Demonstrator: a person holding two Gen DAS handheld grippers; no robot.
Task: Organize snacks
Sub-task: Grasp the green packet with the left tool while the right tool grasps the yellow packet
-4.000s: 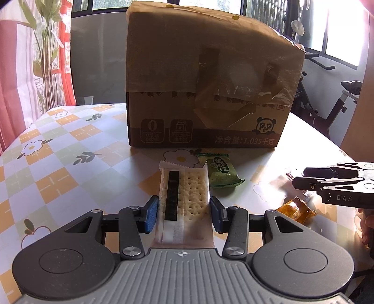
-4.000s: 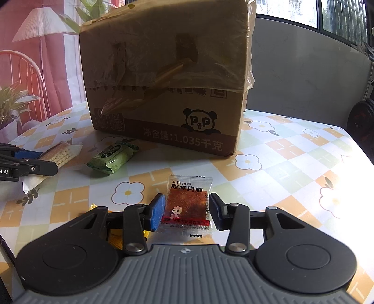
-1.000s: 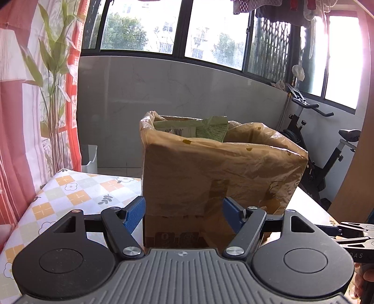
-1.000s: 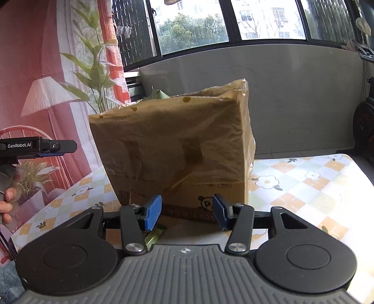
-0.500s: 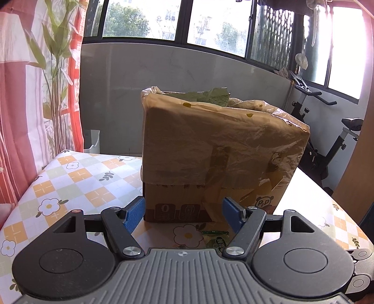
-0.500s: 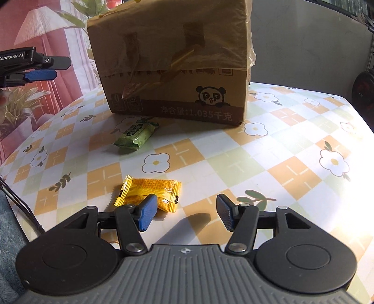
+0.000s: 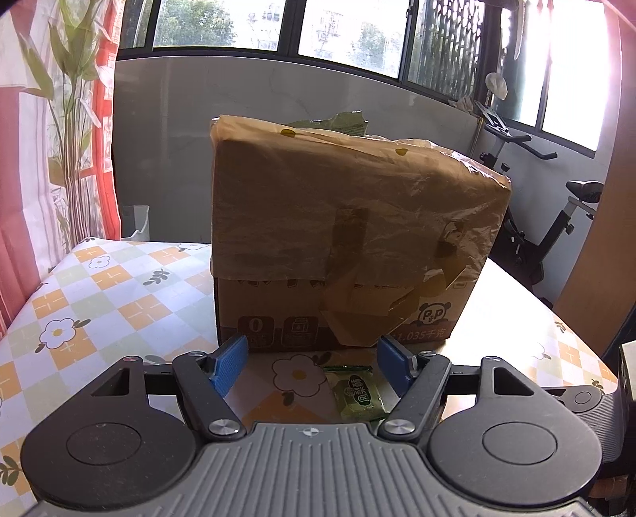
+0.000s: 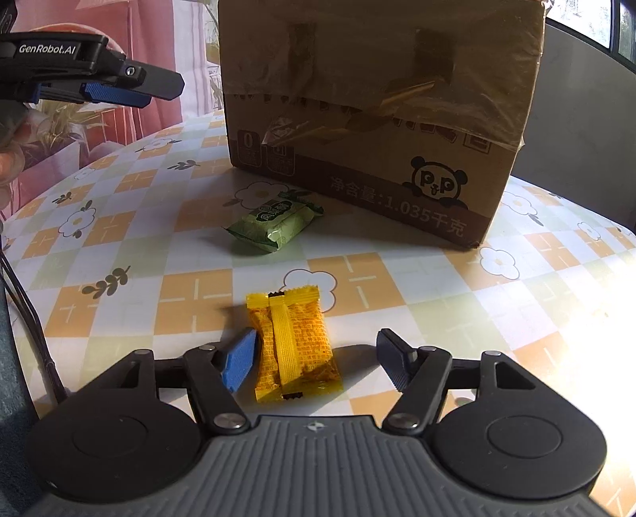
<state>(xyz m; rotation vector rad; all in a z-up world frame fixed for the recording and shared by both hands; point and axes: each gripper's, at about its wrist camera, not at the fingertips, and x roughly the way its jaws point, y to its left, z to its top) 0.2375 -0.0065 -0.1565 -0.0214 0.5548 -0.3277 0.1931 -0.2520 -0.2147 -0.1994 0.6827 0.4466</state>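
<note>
Table (image 8: 119, 254): round-edged top under a cloth of orange, pale green and white checks printed with white flowers and leaf sprigs. Strong sunlight washes out its right edge.

Cardboard box (image 7: 349, 246): brown carton with a panda mark and printed weight, lined with a crinkled brown plastic bag folded over its upper half; stands toward the far edge of the table. Green wrappers (image 7: 338, 119) show above its open top.

Green snack packet (image 8: 274, 224): lies flat on the cloth just in front of the box's near left corner, apart from the box.

Yellow snack packet (image 8: 294, 342): lies flat nearer the front edge, seam side up, well apart from the green one.

Right hand-held gripper (image 8: 314, 358): low over the table, jaws spread wide; the yellow packet lies between them, close against the left blue pad (image 8: 238, 362), the right pad clear of it. Nothing gripped.

Left hand-held gripper (image 7: 312, 362): raised above the table and facing the box, jaws spread wide and holding nothing; the green packet shows on the cloth below, between its fingers.

Room: grey panelled wall (image 7: 167, 139) under a row of dark-framed windows (image 7: 349, 28) with trees and buildings outside; red and white curtain (image 7: 24, 159) with a tall leafy plant (image 7: 67, 99) at the left; black exercise bike (image 7: 556, 222) at the right, beside a wooden panel (image 7: 596, 258).
</note>
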